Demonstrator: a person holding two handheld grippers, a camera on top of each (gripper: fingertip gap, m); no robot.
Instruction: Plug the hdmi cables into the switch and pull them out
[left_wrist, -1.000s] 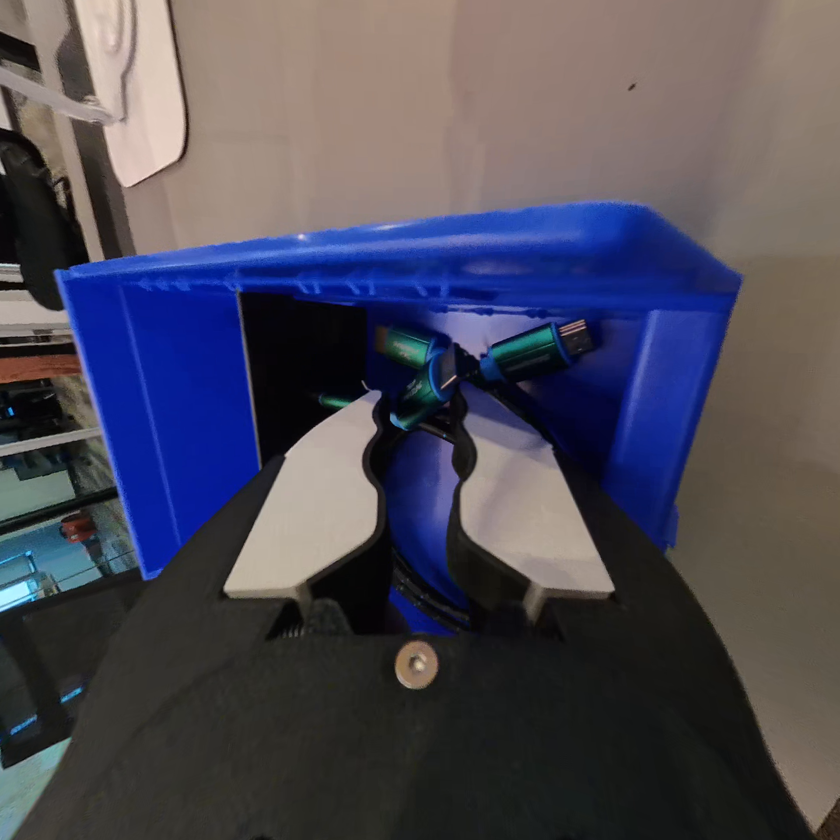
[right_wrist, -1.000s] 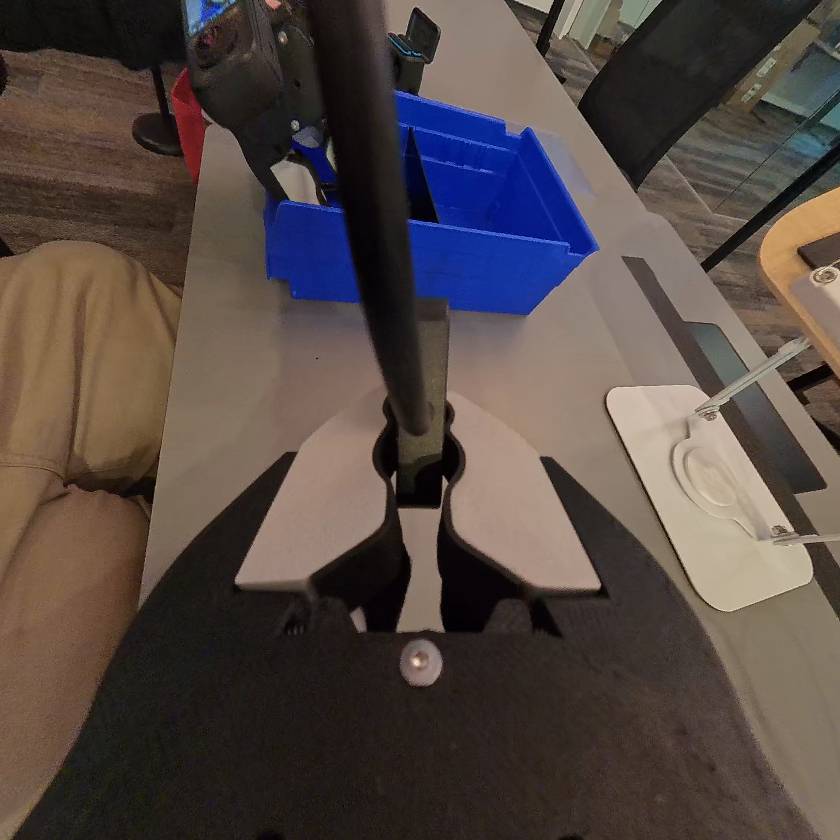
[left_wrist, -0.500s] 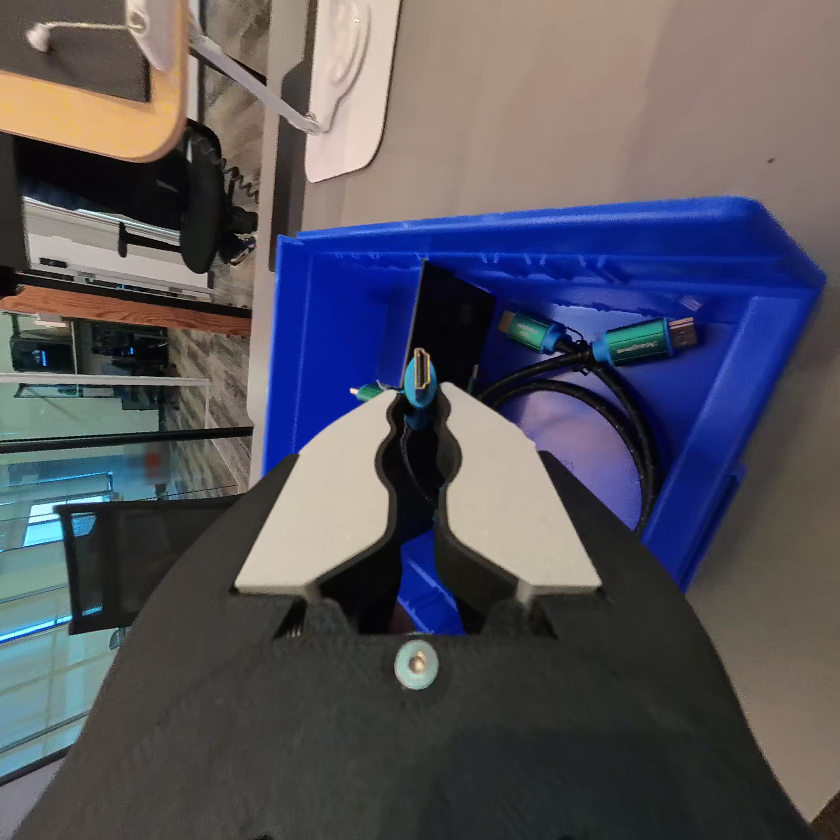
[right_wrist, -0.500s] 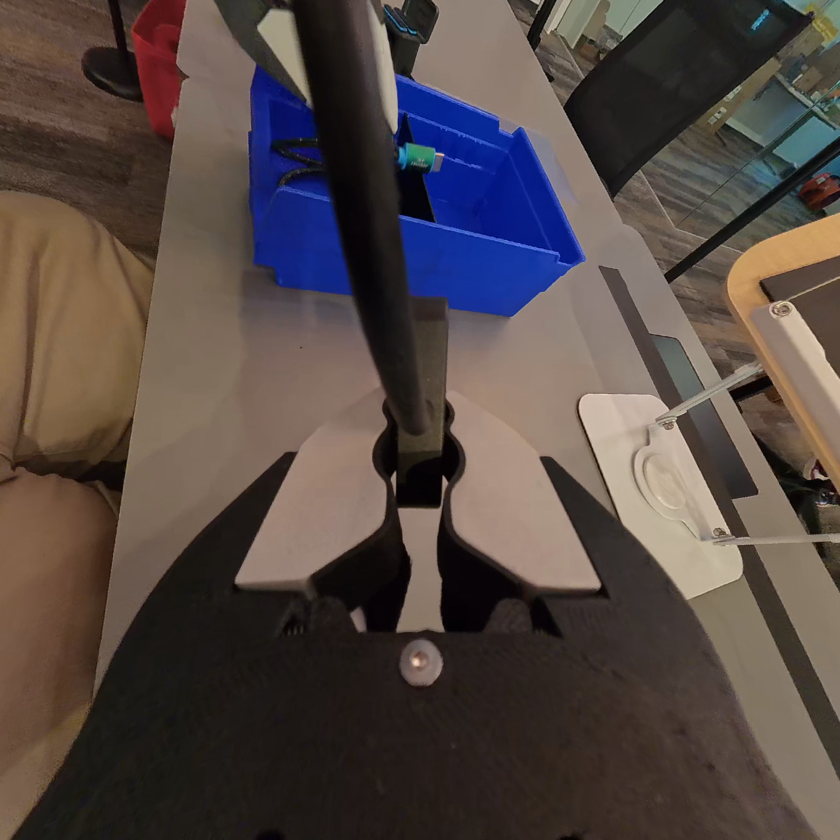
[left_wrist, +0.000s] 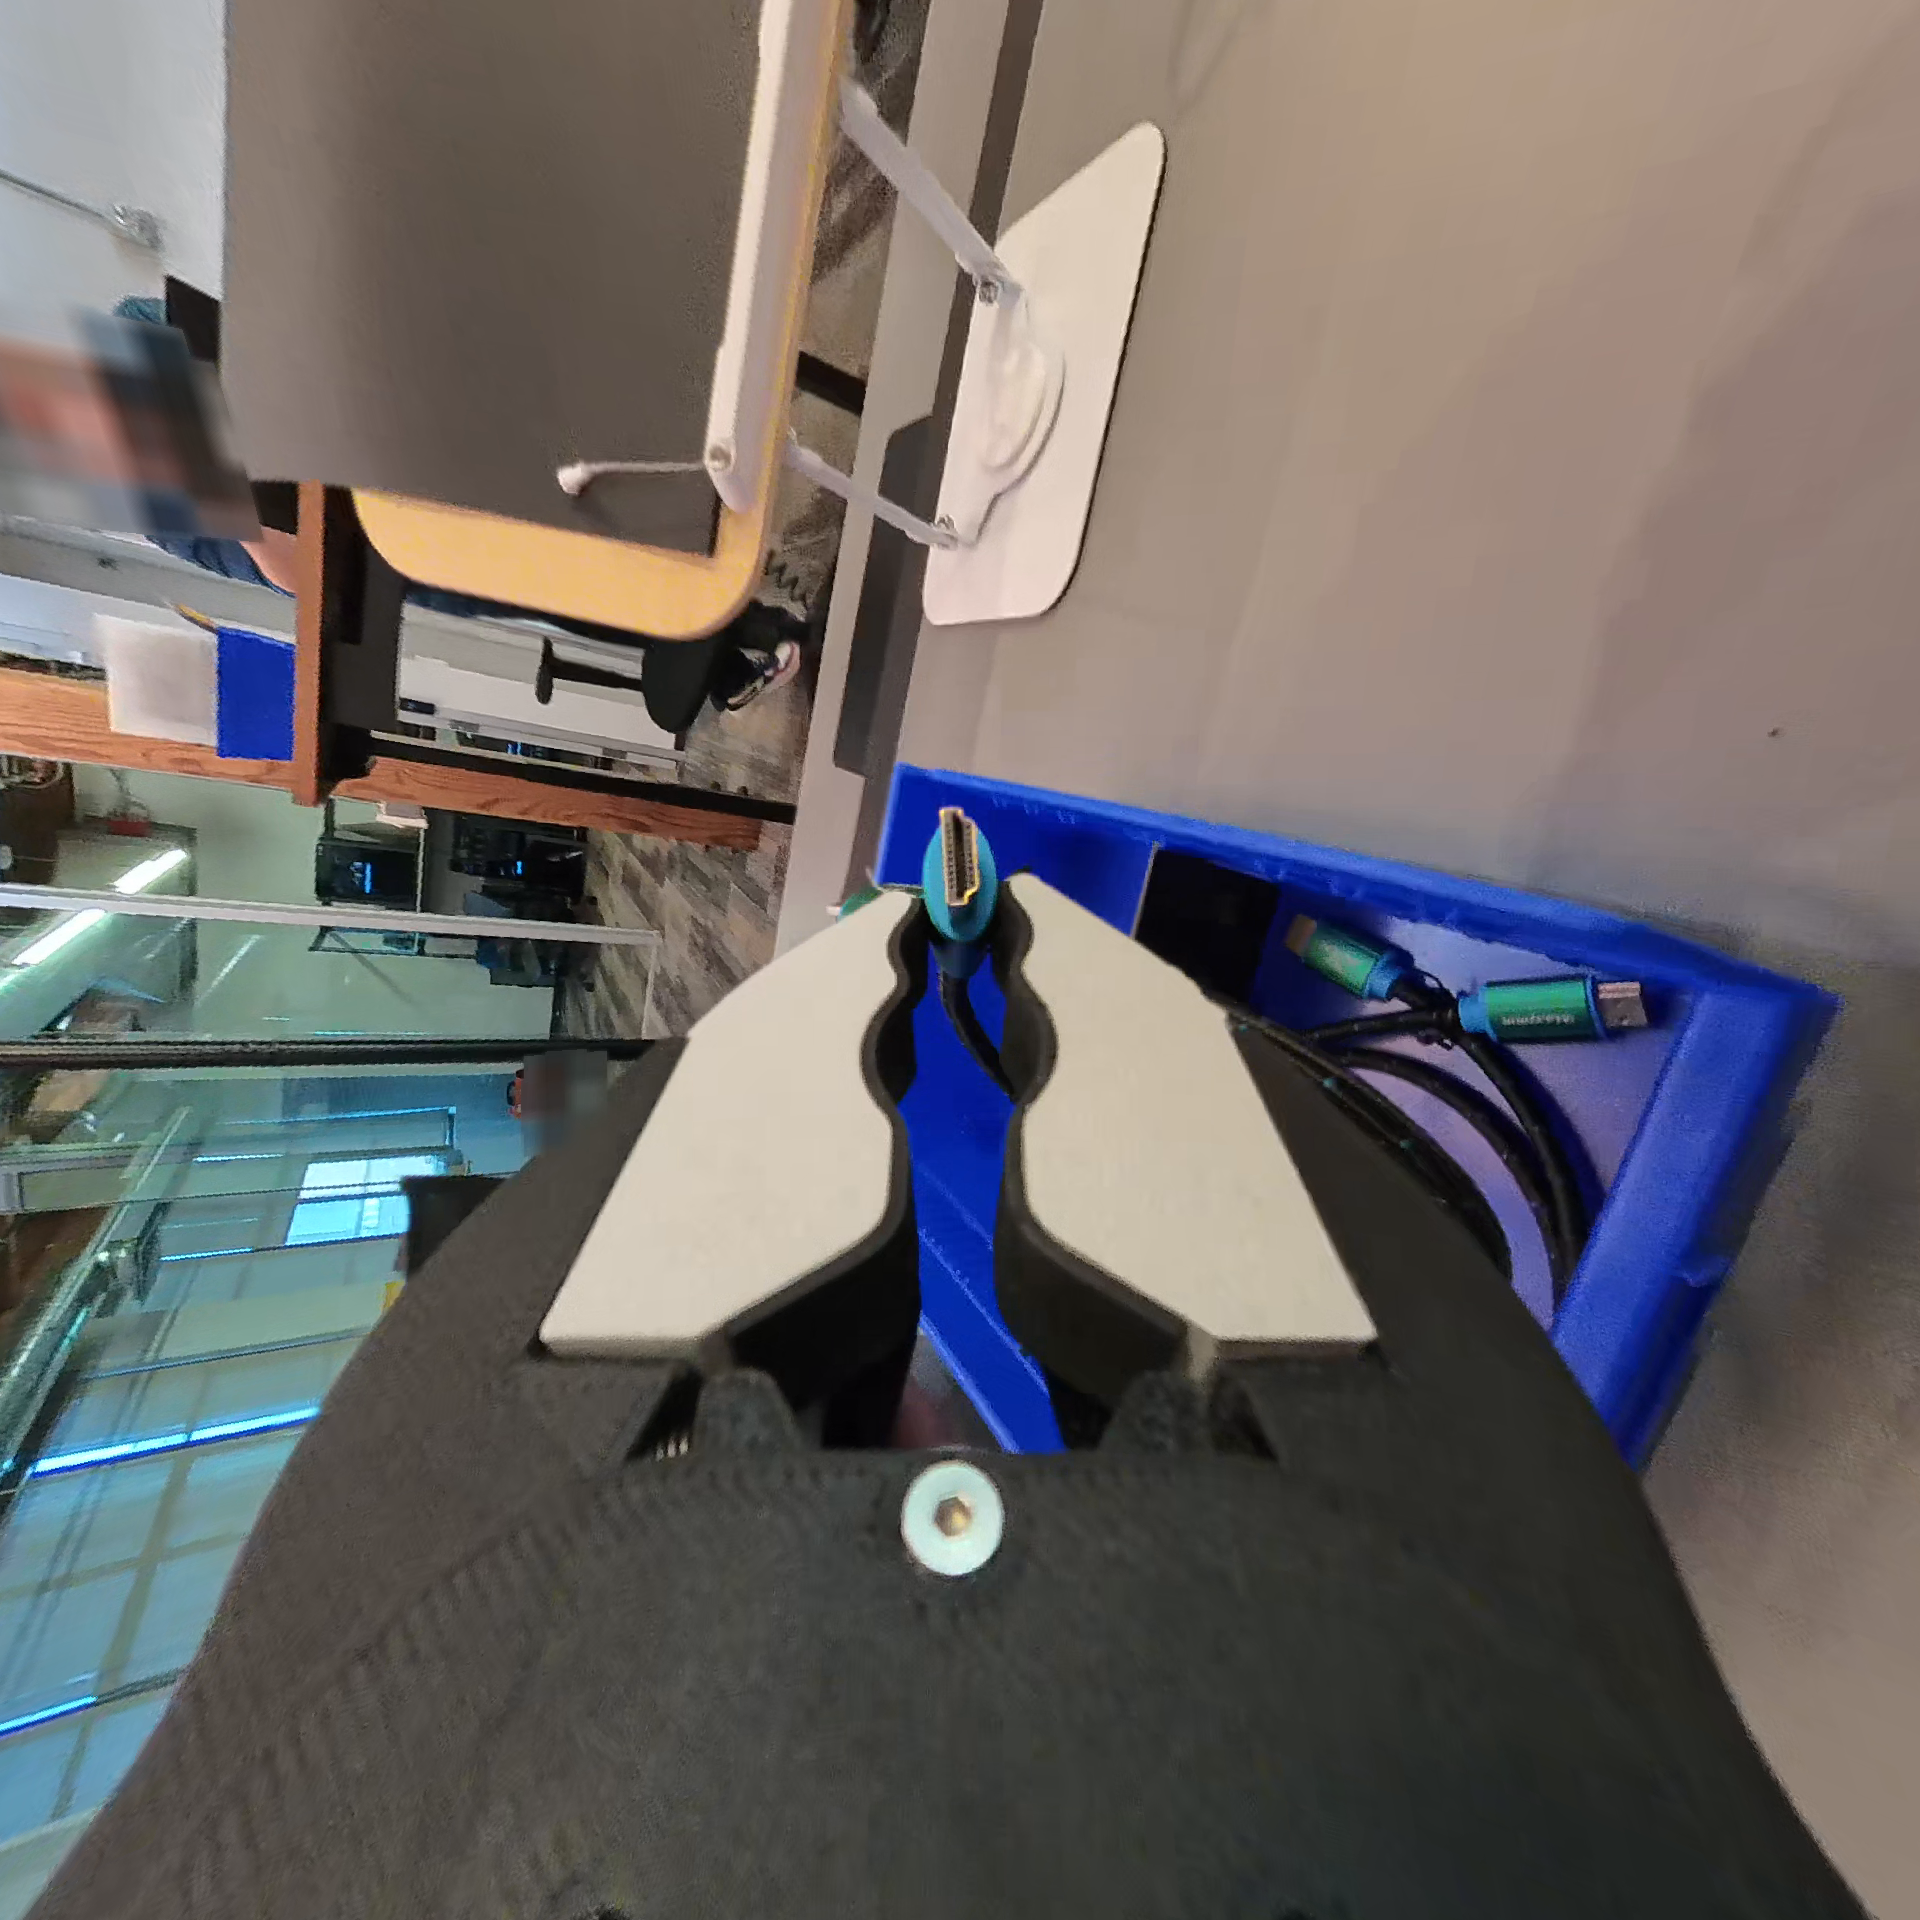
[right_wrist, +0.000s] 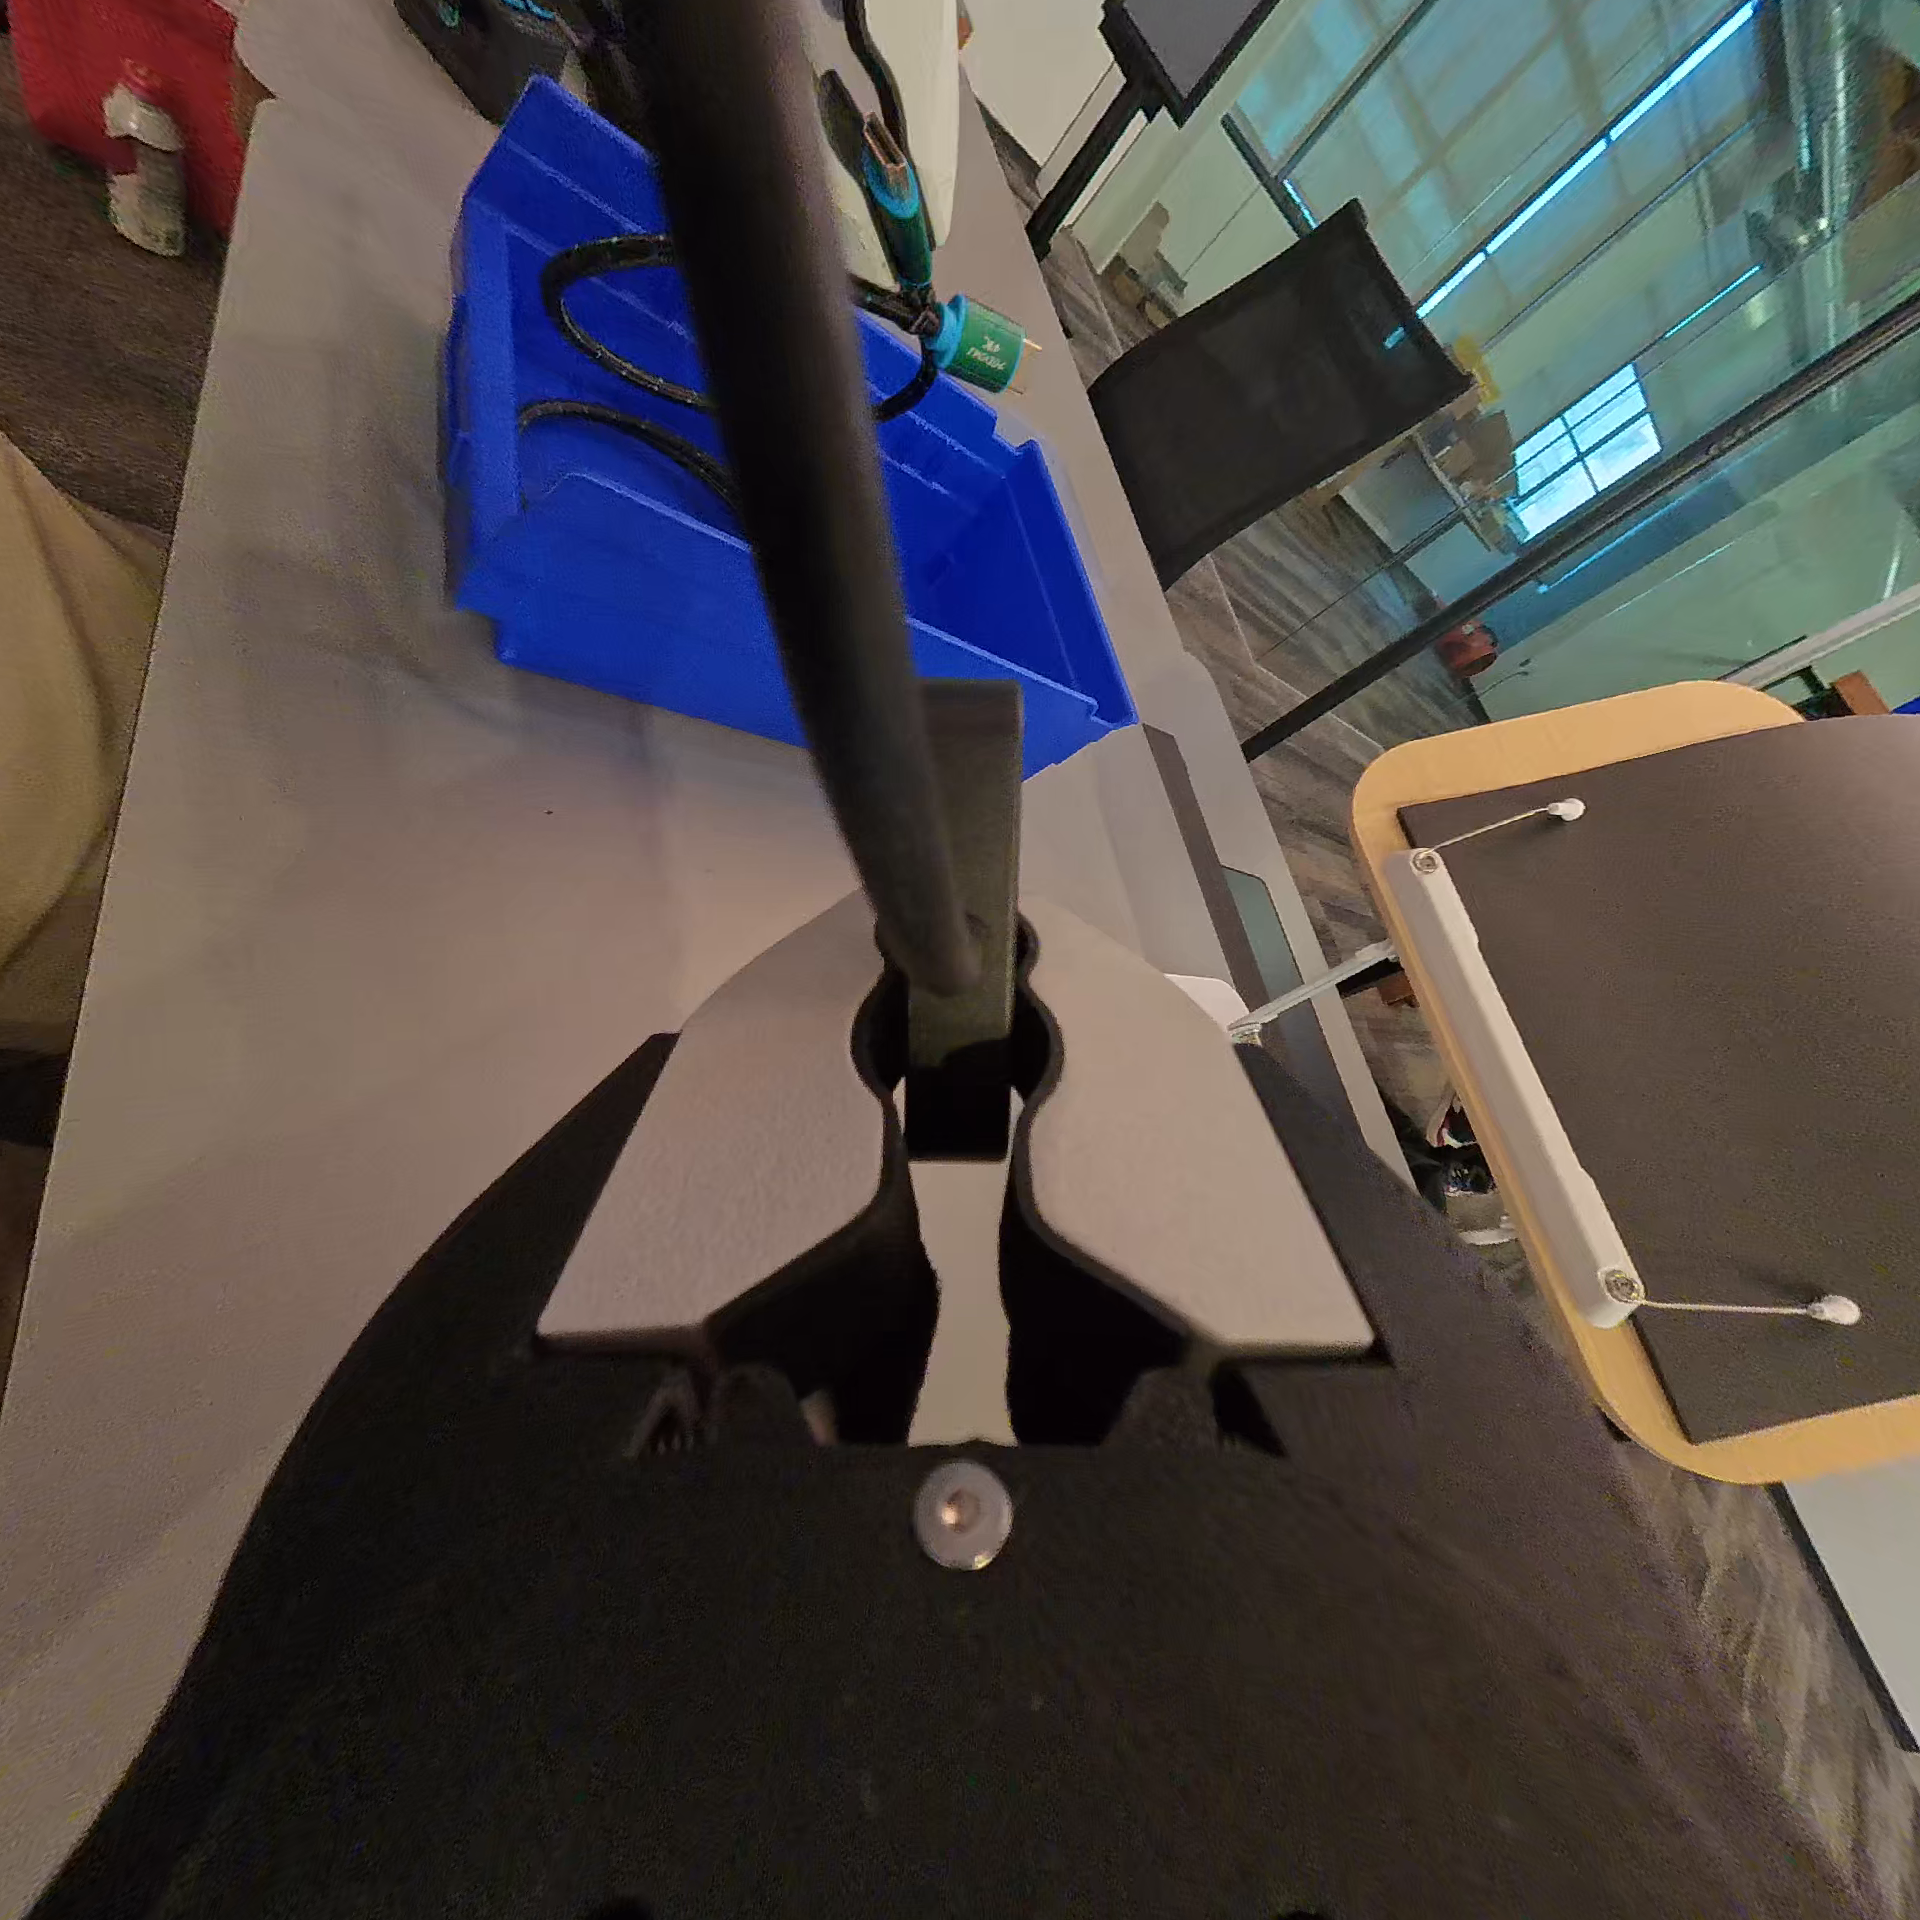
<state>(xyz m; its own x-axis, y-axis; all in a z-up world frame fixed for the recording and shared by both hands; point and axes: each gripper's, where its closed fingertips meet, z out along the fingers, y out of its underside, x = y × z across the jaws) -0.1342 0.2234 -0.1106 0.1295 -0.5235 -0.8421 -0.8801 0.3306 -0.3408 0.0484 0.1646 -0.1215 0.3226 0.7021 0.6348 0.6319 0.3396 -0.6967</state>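
My left gripper (left_wrist: 963, 900) is shut on a teal HDMI plug (left_wrist: 958, 847), held tip forward above the left edge of the blue bin (left_wrist: 1704, 1164). Its braided cable trails down into the bin, where two more teal plugs (left_wrist: 1538, 1013) lie on coiled cable. My right gripper (right_wrist: 956, 920) is shut on the black HDMI switch (right_wrist: 982, 790), held edge-on above the grey table, with a thick black cable (right_wrist: 790, 416) running from it toward the camera. The right wrist view shows the held plug (right_wrist: 894, 187) beyond the bin (right_wrist: 727, 613), and another teal plug (right_wrist: 982, 348) hanging over it.
A black divider (left_wrist: 1205, 920) splits the bin. A white pad with a wire stand (left_wrist: 1039, 384) lies on the table past the bin. A wood-edged black board (right_wrist: 1662, 1039) is at the right, a black chair (right_wrist: 1268, 384) behind, a person's tan-clad leg (right_wrist: 52, 675) at the left. The gap from one gripper's tips to the other's is roughly 20 centimetres.
My left gripper closed on a plug inside the bin, lifted it out and swung up to the bin's edge. My right gripper rolled while still holding the switch.
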